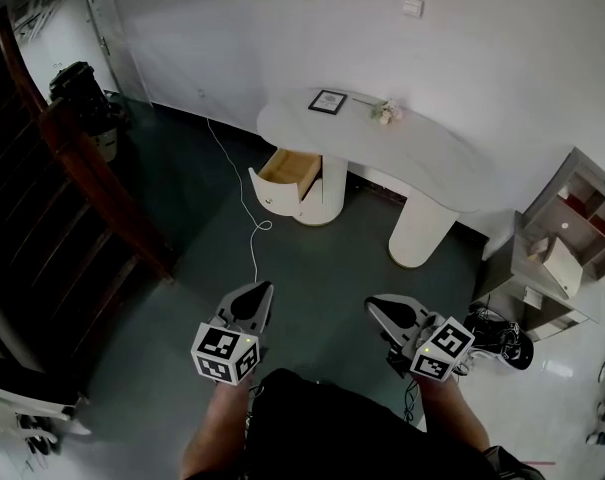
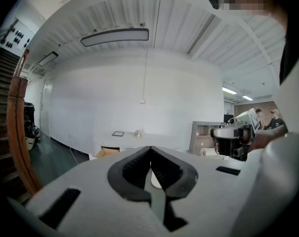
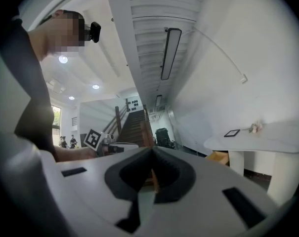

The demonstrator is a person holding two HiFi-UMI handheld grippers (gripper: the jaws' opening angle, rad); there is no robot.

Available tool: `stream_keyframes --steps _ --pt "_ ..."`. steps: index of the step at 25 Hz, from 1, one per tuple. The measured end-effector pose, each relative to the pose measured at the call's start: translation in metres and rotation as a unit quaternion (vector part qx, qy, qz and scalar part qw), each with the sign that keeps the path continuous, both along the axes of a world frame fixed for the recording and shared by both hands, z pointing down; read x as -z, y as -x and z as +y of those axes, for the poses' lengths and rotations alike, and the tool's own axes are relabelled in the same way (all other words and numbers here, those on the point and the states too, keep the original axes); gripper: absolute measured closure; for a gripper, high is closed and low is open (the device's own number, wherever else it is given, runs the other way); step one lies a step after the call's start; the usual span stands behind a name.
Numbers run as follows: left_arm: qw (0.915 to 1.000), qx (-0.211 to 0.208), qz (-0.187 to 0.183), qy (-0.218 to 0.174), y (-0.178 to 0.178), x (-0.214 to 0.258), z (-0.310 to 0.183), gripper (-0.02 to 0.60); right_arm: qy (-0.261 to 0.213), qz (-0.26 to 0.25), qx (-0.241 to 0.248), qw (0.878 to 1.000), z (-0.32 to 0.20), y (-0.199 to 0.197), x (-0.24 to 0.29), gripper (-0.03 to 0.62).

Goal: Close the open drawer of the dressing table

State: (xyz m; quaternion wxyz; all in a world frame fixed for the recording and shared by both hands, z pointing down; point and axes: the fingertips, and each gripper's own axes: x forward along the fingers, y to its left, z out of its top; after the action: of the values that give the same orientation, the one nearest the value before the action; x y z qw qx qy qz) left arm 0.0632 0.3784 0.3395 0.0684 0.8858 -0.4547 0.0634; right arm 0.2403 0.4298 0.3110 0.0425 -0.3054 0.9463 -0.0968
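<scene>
A white dressing table (image 1: pixel 422 153) with a rounded top stands against the far wall. Its wooden-lined drawer (image 1: pixel 285 175) is pulled out toward me at the table's left pedestal. Both grippers are held low near my body, well short of the table. My left gripper (image 1: pixel 254 299) is shut and empty, its tips meeting. My right gripper (image 1: pixel 384 311) is also shut with nothing between its fingers. In the left gripper view the table (image 2: pixel 134 138) and open drawer (image 2: pixel 108 152) appear far off beyond the gripper (image 2: pixel 150 149). The right gripper view shows its gripper (image 3: pixel 151 154) and the drawer (image 3: pixel 217 157) at right.
A picture frame (image 1: pixel 328 101) and a small flower sprig (image 1: pixel 385 112) lie on the tabletop. A white cable (image 1: pixel 244 203) trails across the dark floor. A wooden stair rail (image 1: pixel 92 168) runs at left. A grey shelf unit (image 1: pixel 567 243) stands at right, with black gear (image 1: pixel 502 336) by it.
</scene>
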Motion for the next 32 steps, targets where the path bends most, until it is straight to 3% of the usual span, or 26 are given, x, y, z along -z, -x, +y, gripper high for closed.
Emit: stream_keyframes --steps 8,12,17,22,28,32 --pt "0.9996 0.021 0.013 0.015 0.026 -0.013 -0.032 0.572 0.029 0.005 0.018 0.999 -0.038 0.022 -0.016 0.589" --pt "0.9991 0.029 0.022 0.023 0.053 -0.026 -0.074 0.572 0.039 0.014 0.033 0.999 -0.081 0.050 -0.023 0.589" --pt "0.9986 0.031 0.030 0.030 0.097 -0.035 -0.148 0.572 0.056 0.020 0.015 0.998 -0.164 0.089 -0.026 0.588" --pt "0.9990 0.011 0.035 0.024 0.135 -0.025 -0.224 0.572 0.060 0.041 0.010 0.997 -0.241 0.139 -0.019 0.588" --pt "0.9981 0.004 0.046 0.041 0.166 -0.038 -0.267 0.572 0.080 0.042 0.013 0.996 -0.281 0.183 -0.028 0.588" --pt "0.9975 -0.004 0.050 0.050 0.167 -0.047 -0.284 0.572 0.097 0.042 0.005 0.994 -0.301 0.182 -0.040 0.588"
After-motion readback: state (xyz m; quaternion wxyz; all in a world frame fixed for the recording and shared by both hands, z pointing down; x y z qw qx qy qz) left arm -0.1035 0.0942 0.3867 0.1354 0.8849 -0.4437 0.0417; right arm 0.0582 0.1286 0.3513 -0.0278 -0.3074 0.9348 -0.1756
